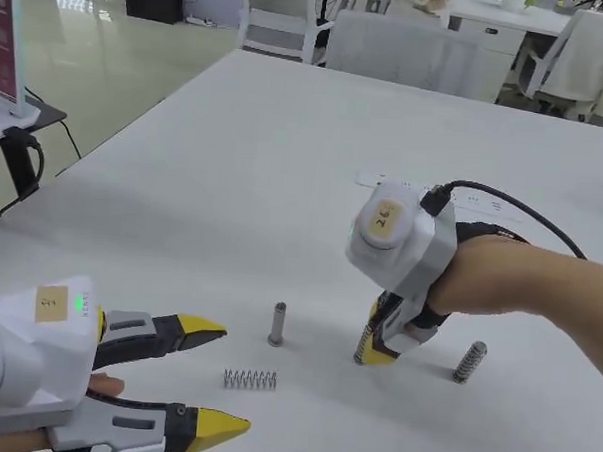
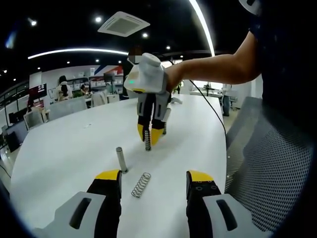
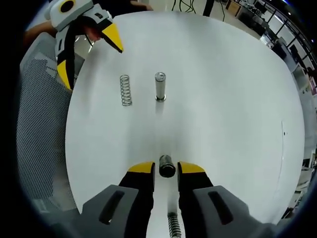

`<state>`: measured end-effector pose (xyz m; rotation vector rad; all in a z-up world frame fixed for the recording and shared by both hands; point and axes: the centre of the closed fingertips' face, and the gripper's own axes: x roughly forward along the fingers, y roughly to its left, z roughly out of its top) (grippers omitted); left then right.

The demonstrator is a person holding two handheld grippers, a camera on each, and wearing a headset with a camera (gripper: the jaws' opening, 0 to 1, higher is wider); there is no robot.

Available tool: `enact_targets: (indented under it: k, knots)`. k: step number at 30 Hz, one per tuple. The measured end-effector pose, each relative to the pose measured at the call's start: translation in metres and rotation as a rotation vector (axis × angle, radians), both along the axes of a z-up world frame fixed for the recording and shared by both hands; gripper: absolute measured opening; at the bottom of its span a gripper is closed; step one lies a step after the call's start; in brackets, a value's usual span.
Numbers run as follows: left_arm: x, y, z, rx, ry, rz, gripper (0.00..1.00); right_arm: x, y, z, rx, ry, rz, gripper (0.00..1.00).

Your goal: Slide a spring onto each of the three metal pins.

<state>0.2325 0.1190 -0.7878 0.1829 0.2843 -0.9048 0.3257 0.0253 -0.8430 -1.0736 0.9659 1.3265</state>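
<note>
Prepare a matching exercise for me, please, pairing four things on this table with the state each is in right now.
Things:
1. loose spring
2. bare pin
3. left gripper
4. right gripper

States:
A. open, holding nothing
B. lying flat on the table
C. closed on an upright spring
D. standing upright with no spring on it

Pairs: 1-B, 2-D, 3-A, 4-C
</note>
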Motion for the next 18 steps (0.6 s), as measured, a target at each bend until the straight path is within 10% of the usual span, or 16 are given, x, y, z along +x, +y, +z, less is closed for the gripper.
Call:
enact_targets:
  k: [18]
  knots:
    - [0.000, 0.000, 0.000, 0.005, -0.003, -0.003, 0.46, 0.003, 0.005, 0.011, 0.033, -0.032, 0.000, 0.21]
